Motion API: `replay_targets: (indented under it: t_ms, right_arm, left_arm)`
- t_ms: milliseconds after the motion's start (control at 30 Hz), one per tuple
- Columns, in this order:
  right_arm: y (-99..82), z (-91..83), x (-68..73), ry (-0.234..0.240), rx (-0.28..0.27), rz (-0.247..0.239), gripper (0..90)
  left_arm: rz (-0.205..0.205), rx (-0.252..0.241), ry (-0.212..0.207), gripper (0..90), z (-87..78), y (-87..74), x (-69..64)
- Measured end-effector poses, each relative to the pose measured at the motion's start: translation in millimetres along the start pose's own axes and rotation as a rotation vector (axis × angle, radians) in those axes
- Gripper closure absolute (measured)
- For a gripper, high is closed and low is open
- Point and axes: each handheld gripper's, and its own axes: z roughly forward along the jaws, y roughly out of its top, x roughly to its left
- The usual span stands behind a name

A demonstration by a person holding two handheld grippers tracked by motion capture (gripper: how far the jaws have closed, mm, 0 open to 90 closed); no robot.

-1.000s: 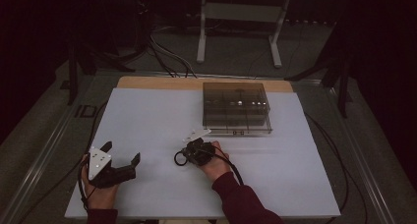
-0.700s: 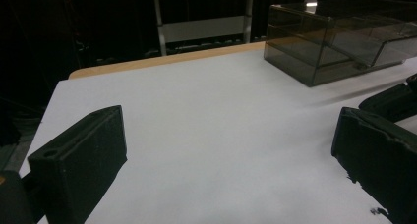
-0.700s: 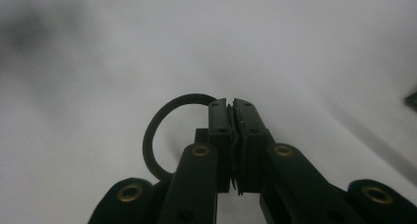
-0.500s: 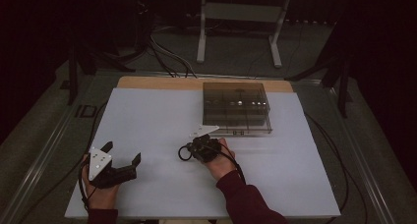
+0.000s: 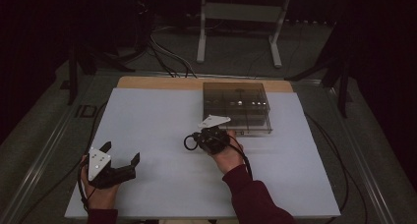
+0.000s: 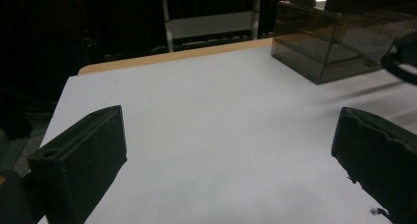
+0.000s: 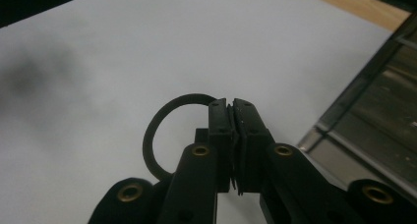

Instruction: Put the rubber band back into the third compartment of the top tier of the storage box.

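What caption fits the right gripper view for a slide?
Right gripper shut on a black ring, beside the clear box.

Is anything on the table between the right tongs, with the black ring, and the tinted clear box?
Nothing visible does. The right tongs, shut on the black ring, sit just in front of the tinted clear box, with bare white table between them. The left tongs rest open, far off to the left.
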Motion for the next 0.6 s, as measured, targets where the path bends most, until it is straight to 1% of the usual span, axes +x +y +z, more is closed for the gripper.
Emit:
replay_targets:
  t_ms: [300, 433, 600]
  right_arm:
    - [6.0, -11.7, -10.8, -0.026, -0.017, 0.012, 88.3]
    - [8.5, -18.3, -16.7, -0.037, -0.039, 0.024, 88.3]
    - [9.2, -25.4, -24.4, -0.053, -0.055, 0.034, 88.3]
  left_arm:
    - [-0.001, 0.0, 0.007, 1.0, 0.0, -0.6, 0.5]
    - [-0.001, 0.001, 0.007, 1.0, 0.4, -1.0, 0.5]
    - [0.002, 0.0, 0.01, 1.0, 0.5, -1.2, 0.1]
